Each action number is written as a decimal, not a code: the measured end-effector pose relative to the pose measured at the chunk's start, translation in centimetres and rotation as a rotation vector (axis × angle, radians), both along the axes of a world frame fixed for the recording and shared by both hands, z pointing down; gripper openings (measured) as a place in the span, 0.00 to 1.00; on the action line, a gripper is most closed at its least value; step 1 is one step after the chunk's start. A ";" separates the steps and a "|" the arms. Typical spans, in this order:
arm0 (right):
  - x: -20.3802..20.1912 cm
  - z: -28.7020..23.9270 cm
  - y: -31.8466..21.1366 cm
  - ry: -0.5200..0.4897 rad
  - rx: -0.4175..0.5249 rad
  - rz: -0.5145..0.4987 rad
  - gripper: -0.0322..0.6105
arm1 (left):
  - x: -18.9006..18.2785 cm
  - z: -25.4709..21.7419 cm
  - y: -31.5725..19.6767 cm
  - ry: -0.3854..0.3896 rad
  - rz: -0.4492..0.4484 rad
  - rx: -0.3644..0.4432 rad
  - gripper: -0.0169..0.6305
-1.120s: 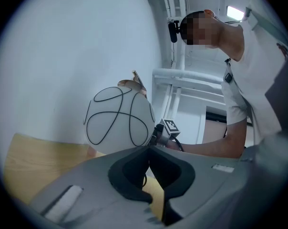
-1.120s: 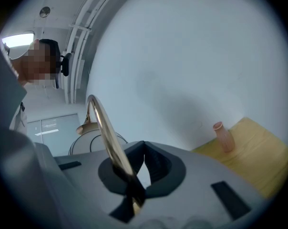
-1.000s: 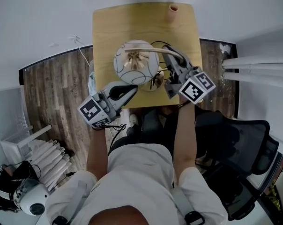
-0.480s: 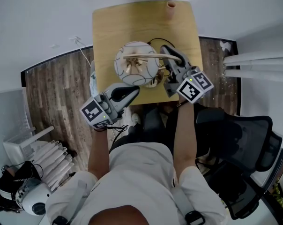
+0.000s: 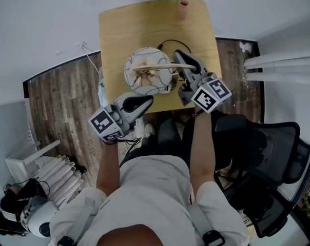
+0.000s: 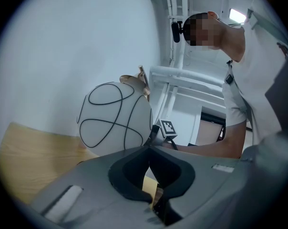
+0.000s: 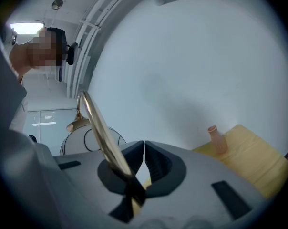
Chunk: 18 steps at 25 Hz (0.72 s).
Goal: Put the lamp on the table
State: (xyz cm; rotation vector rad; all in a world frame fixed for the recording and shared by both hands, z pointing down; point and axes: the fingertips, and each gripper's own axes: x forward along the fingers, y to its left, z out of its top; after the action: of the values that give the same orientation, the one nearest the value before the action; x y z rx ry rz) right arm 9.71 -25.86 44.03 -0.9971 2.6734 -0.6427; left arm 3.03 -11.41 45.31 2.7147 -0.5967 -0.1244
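Observation:
The lamp stands on the yellow wooden table [image 5: 119, 29]: a white globe shade [image 5: 147, 77] with black lines and a thin gold arm [image 5: 155, 64] across its top. My right gripper [image 5: 178, 55] reaches in from the right. In the right gripper view the gold arm [image 7: 98, 128] runs through the hollow behind its jaws [image 7: 144, 144], whose tips stand a sliver apart and are opening. My left gripper [image 5: 148, 100] hangs at the table's front edge just below the globe [image 6: 114, 119], its jaws [image 6: 149, 149] shut with nothing between them.
A small pink vase [image 5: 183, 6] stands at the table's far edge. A black cord [image 5: 168, 44] loops behind the lamp. A black office chair [image 5: 263, 152] is at the right, a white radiator [image 5: 47, 173] at the lower left, white pipes [image 5: 283, 65] at the right.
The lamp and the right gripper have shifted slightly farther onto the table. The left gripper has stayed by the front edge.

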 end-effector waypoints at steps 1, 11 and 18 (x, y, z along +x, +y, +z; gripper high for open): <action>0.0 0.0 0.1 0.001 0.003 -0.001 0.07 | 0.1 0.1 0.1 -0.002 0.002 0.000 0.03; 0.1 0.3 0.5 0.012 0.025 0.000 0.07 | 0.6 0.5 0.5 0.000 0.021 -0.018 0.03; 0.3 0.4 0.5 0.022 0.028 0.017 0.07 | 0.7 0.4 0.8 0.006 0.030 -0.029 0.03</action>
State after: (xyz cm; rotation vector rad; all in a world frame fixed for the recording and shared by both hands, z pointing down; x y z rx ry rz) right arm 9.97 -25.36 44.45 -1.0248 2.6819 -0.5923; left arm 3.77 -10.64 45.72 2.6934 -0.5521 -0.1155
